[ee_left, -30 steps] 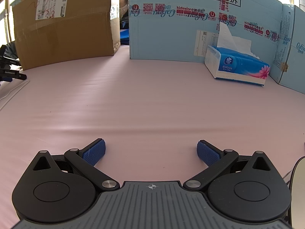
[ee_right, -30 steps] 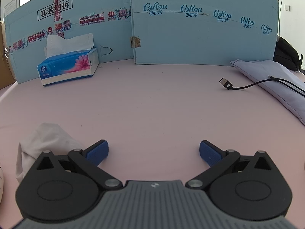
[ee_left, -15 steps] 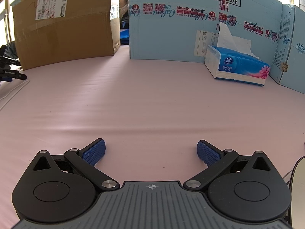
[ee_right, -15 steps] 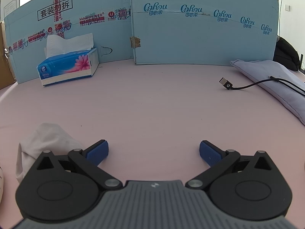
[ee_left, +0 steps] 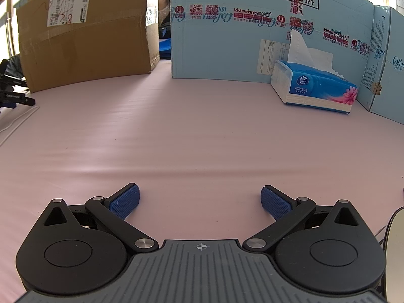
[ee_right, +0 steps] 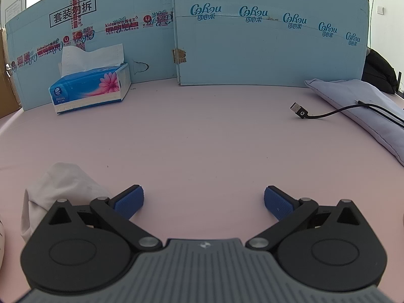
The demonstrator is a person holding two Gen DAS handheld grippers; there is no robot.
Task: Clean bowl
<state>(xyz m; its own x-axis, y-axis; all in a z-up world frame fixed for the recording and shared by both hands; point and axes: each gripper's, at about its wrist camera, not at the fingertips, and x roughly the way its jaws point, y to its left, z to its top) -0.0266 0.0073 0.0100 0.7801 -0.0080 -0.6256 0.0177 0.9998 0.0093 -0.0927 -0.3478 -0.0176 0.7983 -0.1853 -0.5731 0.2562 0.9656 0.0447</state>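
Observation:
Only a pale sliver of the bowl (ee_left: 396, 237) shows, at the right edge of the left wrist view; a similar sliver (ee_right: 1, 240) sits at the left edge of the right wrist view. A crumpled white cloth (ee_right: 60, 192) lies on the pink table just left of my right gripper's left finger. My left gripper (ee_left: 200, 202) stands open low over the table with nothing between its blue pads. The right gripper (ee_right: 204, 202) is open too, and holds nothing.
A blue tissue box (ee_left: 315, 88) (ee_right: 88, 88) stands at the back by the light-blue cardboard wall (ee_right: 252, 38). A brown carton (ee_left: 85, 40) is at the back left. A black USB cable (ee_right: 315, 112) and a lilac cushion (ee_right: 366, 108) lie at the right.

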